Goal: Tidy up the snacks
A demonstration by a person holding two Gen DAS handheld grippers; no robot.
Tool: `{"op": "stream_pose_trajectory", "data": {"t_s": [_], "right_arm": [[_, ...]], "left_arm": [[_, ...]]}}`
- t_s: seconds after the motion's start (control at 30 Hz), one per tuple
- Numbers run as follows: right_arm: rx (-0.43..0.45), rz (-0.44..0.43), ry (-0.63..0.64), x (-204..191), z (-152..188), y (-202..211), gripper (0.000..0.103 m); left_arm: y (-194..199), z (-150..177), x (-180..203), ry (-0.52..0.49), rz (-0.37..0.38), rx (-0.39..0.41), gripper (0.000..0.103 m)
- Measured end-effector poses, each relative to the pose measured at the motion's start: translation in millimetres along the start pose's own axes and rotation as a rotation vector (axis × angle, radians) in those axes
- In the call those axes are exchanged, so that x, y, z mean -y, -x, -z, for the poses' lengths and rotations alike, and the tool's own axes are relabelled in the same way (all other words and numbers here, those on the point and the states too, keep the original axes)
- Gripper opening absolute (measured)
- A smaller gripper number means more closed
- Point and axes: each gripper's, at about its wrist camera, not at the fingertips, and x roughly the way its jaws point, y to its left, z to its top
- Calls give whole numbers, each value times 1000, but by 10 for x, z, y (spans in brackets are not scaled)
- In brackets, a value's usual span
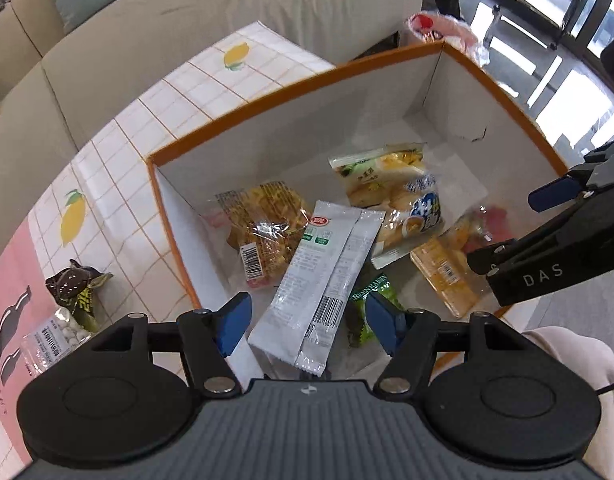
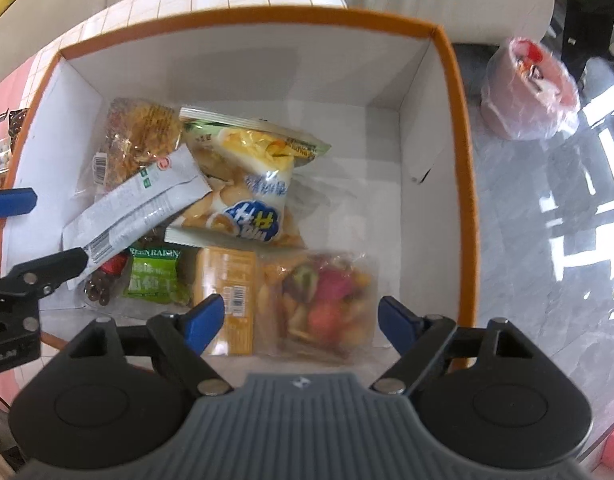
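Observation:
An orange-rimmed white box (image 1: 243, 110) (image 2: 463, 160) holds several snack packs. A long silver packet (image 1: 323, 280) (image 2: 139, 208) lies on top, between the open fingers of my left gripper (image 1: 307, 322), not pinched. Under it are a noodle-snack pack (image 1: 267, 232) (image 2: 139, 140), a yellow and blue chip bag (image 1: 395, 196) (image 2: 247, 184), a green raisin pack (image 1: 367, 304) (image 2: 155, 276) and a dried-fruit bag (image 1: 451, 264) (image 2: 319, 300). My right gripper (image 2: 301, 322) is open and empty above the dried-fruit bag. It also shows in the left wrist view (image 1: 519, 232).
On the lemon-print tablecloth (image 1: 119, 184) left of the box lie a dark chocolate-ball pack (image 1: 73, 286) and a clear bag of white candies (image 1: 55, 338). A beige sofa (image 1: 187, 20) stands behind. A pink bag-wrapped tub (image 2: 531, 88) sits on the floor at right.

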Motion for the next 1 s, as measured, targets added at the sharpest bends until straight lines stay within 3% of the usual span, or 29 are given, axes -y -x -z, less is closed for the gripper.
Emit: {"op": "stream_pose_trajectory", "data": {"t_s": [0.47, 0.77, 1.0], "right_arm": [[100, -57, -64, -213, 219, 612, 87], [363, -111, -34, -727, 676, 1100, 87], [548, -159, -29, -1270, 1101, 1182, 87]], "left_arm": [[769, 375, -124, 51, -18, 148, 77], [1222, 985, -381, 180, -73, 303, 77], [1357, 1610, -665, 294, -147, 378, 77]]}}
